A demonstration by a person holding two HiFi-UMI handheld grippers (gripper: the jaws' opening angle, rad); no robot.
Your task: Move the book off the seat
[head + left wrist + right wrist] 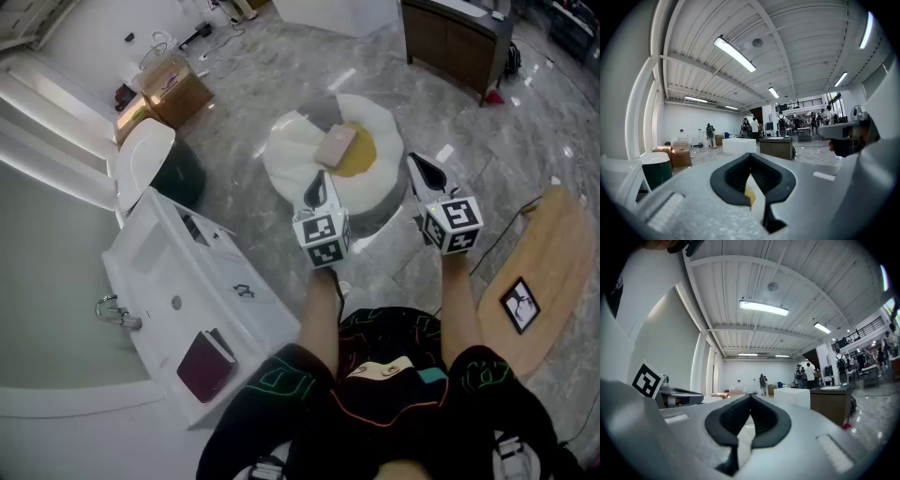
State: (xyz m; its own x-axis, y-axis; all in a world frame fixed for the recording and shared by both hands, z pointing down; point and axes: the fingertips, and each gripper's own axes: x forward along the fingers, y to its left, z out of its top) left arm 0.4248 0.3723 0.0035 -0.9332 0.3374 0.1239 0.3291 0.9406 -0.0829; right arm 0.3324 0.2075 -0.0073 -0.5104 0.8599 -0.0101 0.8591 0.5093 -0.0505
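In the head view a thin beige book (335,145) lies flat on a yellow cushion (364,156) atop a round white seat (291,150). My left gripper (318,183) is held level at the seat's near edge, just short of the book, jaws shut with nothing in them. My right gripper (423,169) is to the right of the seat, also shut and empty. In the left gripper view the left gripper (750,157) has its black jaws closed tip to tip, and in the right gripper view the right gripper (750,398) does too. Both look out across the hall.
A white sink counter (169,272) with a maroon book (204,366) runs along the left. Behind it stand a white-lidded dark bin (164,164) and cardboard boxes (173,89). A wooden board (544,253) carrying a framed picture (520,305) is at the right. A dark cabinet (455,37) stands beyond.
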